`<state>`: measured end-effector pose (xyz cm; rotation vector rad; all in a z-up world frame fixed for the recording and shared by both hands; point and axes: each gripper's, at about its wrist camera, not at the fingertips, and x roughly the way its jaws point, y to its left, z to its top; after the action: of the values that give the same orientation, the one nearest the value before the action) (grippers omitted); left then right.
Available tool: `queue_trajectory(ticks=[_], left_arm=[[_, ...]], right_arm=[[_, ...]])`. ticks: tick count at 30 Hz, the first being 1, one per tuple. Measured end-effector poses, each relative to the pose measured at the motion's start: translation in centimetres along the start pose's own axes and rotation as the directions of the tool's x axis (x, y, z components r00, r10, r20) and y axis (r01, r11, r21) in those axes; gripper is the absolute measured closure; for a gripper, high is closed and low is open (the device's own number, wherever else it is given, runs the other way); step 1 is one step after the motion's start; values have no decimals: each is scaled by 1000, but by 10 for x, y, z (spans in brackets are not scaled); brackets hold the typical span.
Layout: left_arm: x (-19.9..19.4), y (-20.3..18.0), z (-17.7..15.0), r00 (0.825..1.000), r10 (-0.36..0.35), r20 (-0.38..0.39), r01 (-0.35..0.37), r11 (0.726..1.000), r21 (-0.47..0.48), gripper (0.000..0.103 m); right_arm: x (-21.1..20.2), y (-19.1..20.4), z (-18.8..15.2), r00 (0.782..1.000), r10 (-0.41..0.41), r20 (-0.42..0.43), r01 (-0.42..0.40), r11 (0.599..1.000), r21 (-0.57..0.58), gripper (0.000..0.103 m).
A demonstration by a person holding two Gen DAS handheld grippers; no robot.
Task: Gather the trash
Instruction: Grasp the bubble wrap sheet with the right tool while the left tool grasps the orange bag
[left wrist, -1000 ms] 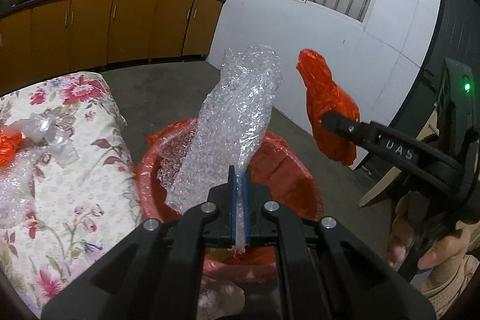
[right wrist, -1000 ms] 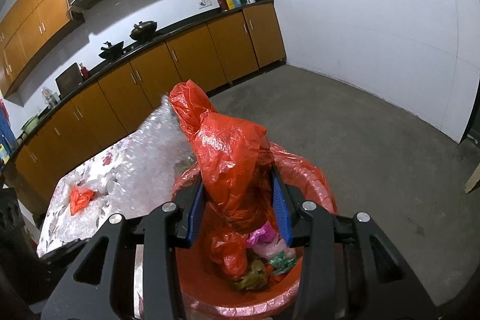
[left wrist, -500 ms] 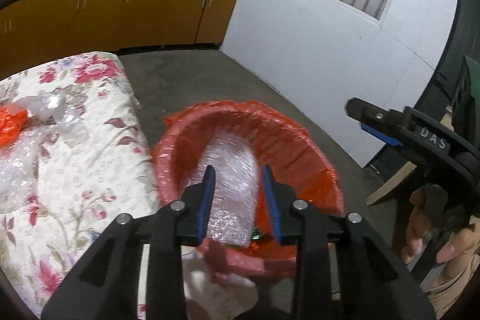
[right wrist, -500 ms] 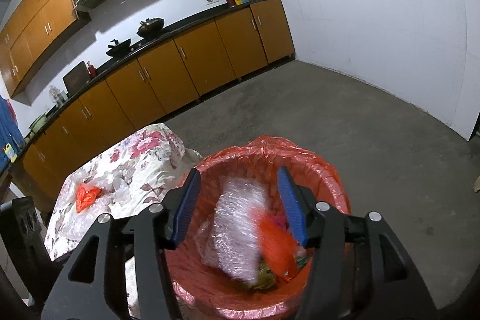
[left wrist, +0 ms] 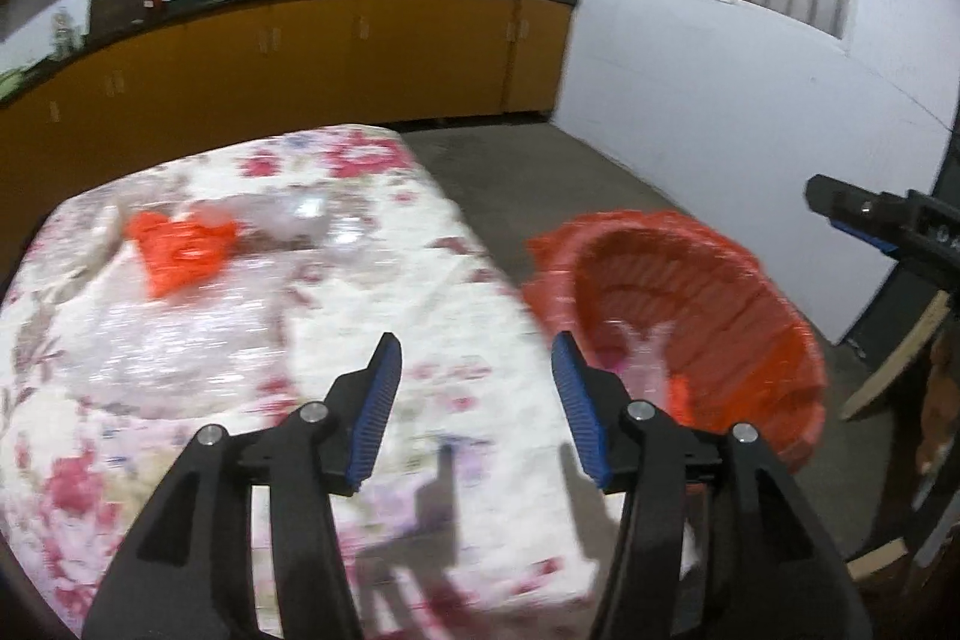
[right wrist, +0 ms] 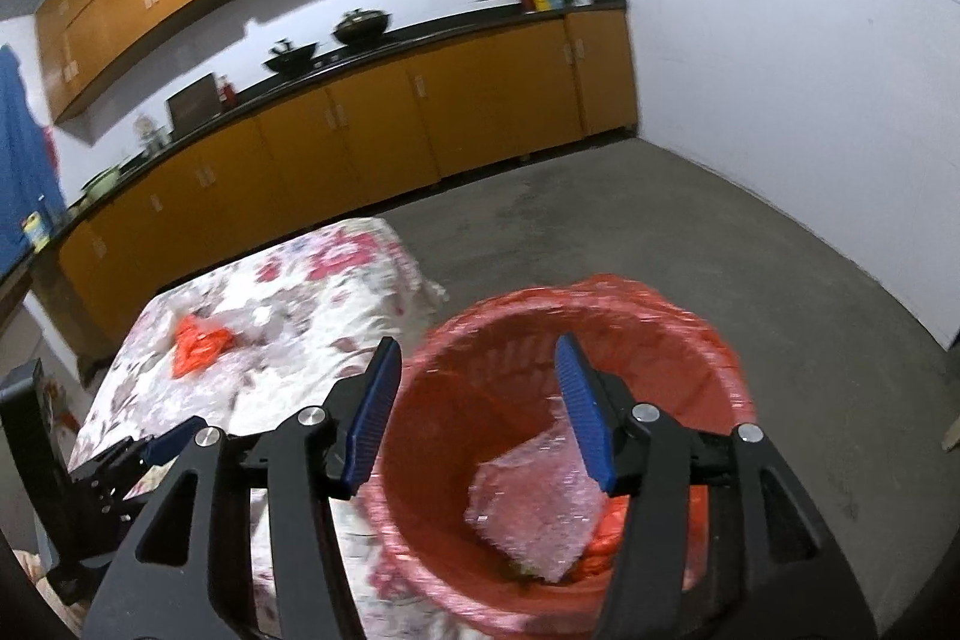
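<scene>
Gaping tongs [right wrist: 474,412] above trash bin [right wrist: 714,340]

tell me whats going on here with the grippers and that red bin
A person is clearing trash from a floral-cloth table into a round bin lined with a red plastic bag. Both handheld grippers are open and empty: the left gripper points over the table, the right gripper hovers above the bin. A crumpled sheet of clear bubble wrap lies inside the bin. An orange-red plastic scrap and some clear plastic wrap sit on the table, not yet collected.
</scene>
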<state>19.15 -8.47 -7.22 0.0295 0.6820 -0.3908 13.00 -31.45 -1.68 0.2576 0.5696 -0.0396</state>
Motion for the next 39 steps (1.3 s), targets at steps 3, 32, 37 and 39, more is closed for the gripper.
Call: queue_trajectory(ticks=[3, 32, 37, 39], left_arm=[[-13, 31, -6, 996, 81, 23, -81, 997, -18, 47], [-116, 272, -56, 873, 486, 25, -436, 804, -404, 38], [-112, 272, -57, 882, 471, 22, -422, 810, -406, 38], [-112, 270, -56, 885, 465, 26, -416, 814, -406, 38]], right_arm=[[8, 25, 0, 999, 47, -20, -48, 998, -34, 48], [187, 276, -71, 911, 108, -398, -258, 902, -347, 42], [180, 278, -81, 911, 101, -401, -273, 875, -400, 66], [176, 277, -84, 910, 109, -399, -284, 866, -412, 74]])
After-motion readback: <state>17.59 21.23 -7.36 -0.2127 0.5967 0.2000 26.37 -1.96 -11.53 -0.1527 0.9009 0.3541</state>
